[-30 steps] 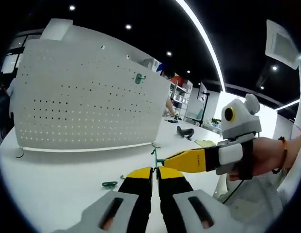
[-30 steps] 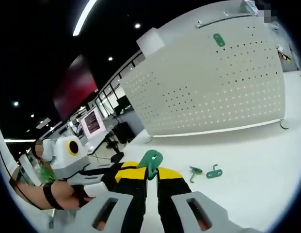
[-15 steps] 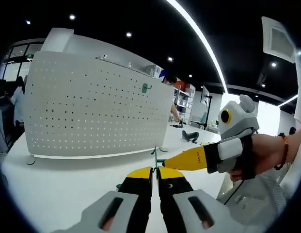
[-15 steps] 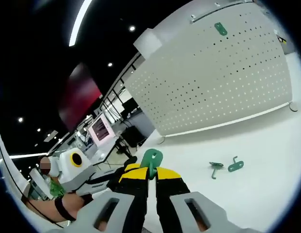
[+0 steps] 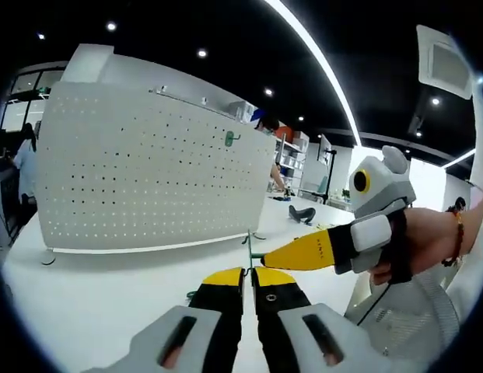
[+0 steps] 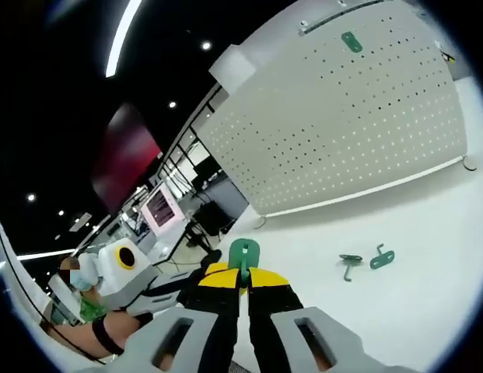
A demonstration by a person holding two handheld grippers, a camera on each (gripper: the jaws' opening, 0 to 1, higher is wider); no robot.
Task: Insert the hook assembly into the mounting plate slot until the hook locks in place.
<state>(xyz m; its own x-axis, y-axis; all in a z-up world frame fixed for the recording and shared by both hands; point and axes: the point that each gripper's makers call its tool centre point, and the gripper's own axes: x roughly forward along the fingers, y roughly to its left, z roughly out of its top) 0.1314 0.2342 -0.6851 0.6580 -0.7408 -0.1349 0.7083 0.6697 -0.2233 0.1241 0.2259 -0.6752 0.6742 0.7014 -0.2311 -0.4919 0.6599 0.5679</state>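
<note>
Right gripper (image 6: 243, 273) is pinching a green plastic hook plate with a round hole (image 6: 243, 252), jaws closed down to the part's thickness. Left gripper (image 5: 247, 273) is holding its jaws together on a thin green wire hook stem (image 5: 248, 247) rising from its tips; the hold looks slight.

Risks: both parts are being held by thin edges, so either could be twisting or slipping during mating, and a tilted stem would be jamming instead of locking.

Pose: both grippers are pointing roughly level toward the white perforated metal pegboard (image 5: 148, 179), well ahead of the tips. Right gripper is crossing in from the right, its tip near the stem. Two spare green hooks (image 6: 367, 262) are lying on the white table (image 6: 428, 311), right of and beyond the right tips.
</note>
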